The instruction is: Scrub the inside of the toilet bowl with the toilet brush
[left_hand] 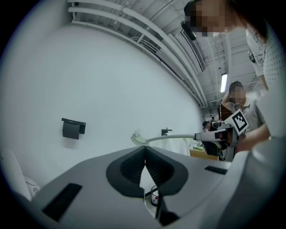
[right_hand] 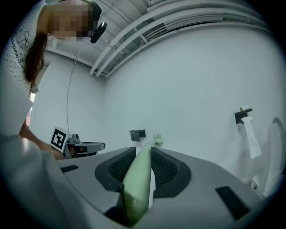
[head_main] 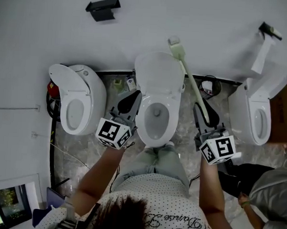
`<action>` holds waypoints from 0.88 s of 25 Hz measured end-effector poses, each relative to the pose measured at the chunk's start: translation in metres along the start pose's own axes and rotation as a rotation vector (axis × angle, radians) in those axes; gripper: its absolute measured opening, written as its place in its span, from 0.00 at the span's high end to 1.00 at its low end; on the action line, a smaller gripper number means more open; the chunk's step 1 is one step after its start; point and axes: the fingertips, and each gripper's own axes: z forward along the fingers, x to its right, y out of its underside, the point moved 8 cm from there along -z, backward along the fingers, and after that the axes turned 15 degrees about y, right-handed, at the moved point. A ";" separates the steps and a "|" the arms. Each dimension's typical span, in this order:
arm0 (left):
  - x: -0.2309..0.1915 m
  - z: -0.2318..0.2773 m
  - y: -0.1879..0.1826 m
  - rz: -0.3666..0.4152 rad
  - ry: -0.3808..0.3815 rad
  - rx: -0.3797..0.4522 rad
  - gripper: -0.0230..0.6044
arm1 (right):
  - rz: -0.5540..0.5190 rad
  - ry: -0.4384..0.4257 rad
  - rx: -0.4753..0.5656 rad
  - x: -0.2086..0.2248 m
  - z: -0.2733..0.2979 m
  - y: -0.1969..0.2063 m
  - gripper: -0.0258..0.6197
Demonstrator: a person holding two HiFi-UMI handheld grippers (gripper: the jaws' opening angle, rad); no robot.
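The middle white toilet [head_main: 156, 118] stands with its lid up and its bowl showing. My right gripper [head_main: 201, 110] is shut on the pale green handle of the toilet brush [head_main: 188, 73], right of the bowl. The brush slants up and away, its head [head_main: 174, 42] raised over the tank against the wall, outside the bowl. In the right gripper view the handle [right_hand: 138, 179] runs between the jaws to the head [right_hand: 157, 139]. My left gripper [head_main: 133, 98] hangs shut and empty at the bowl's left rim. From the left gripper view the brush [left_hand: 165, 138] crosses above the closed jaws.
Two more white toilets flank the middle one, one at the left [head_main: 78, 99] and one at the right [head_main: 256, 107]. A black holder [head_main: 103, 8] is on the wall, and a paper roll [head_main: 262, 51] hangs at the right. A second person [head_main: 268, 193] crouches at the lower right.
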 end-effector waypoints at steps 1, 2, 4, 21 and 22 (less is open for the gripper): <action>-0.001 -0.001 -0.002 0.003 0.000 0.004 0.96 | -0.006 0.000 0.004 -0.001 0.001 -0.002 0.78; -0.001 -0.001 -0.004 0.007 -0.001 0.007 0.96 | -0.009 0.000 0.008 -0.001 0.001 -0.004 0.78; -0.002 -0.002 -0.006 0.012 -0.006 0.011 0.96 | -0.013 -0.004 0.014 -0.002 0.002 -0.006 0.78; -0.017 0.000 -0.007 0.032 -0.025 0.015 0.96 | -0.039 -0.009 0.030 -0.004 0.020 -0.011 0.78; -0.017 0.000 -0.007 0.033 -0.025 0.013 0.96 | -0.041 -0.011 0.030 -0.005 0.020 -0.010 0.78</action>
